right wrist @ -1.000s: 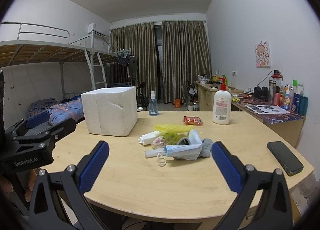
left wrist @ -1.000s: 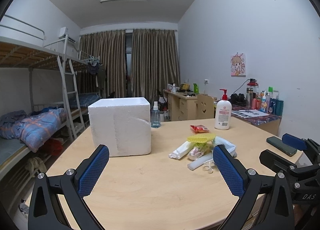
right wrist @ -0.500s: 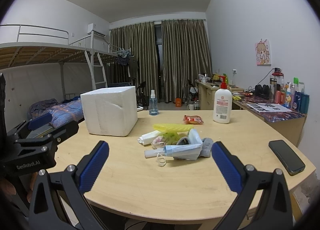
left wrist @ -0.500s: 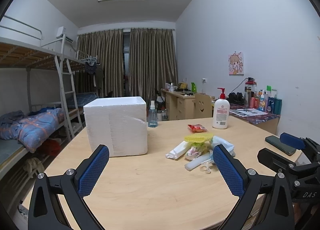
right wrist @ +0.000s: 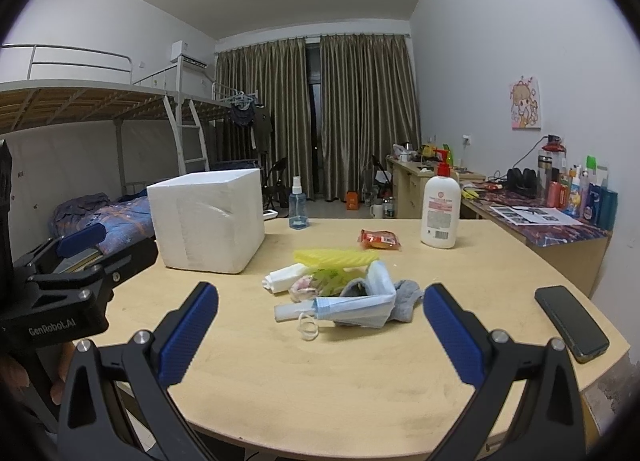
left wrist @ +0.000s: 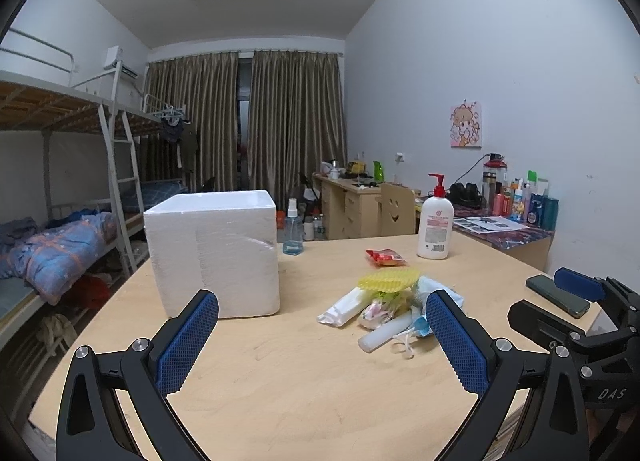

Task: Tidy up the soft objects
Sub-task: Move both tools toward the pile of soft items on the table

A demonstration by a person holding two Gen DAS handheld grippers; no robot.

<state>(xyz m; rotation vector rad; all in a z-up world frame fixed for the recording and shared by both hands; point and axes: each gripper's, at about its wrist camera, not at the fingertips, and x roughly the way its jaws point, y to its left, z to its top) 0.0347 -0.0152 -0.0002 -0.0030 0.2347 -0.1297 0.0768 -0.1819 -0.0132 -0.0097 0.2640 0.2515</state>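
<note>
Both grippers, left gripper point(left wrist: 322, 335) and right gripper point(right wrist: 320, 329), hover spread wide and empty above the desk point(right wrist: 360, 373); the pile of soft objects point(right wrist: 344, 289) lies just ahead, right of the foam box point(right wrist: 208, 221), whose interior stays hidden.

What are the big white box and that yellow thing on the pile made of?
The white box looks like expanded polystyrene foam: matte, grainy faces, chipped edge. The yellow piece seems to be soft foam netting, judging by its mesh texture, though that is less certain.
</note>
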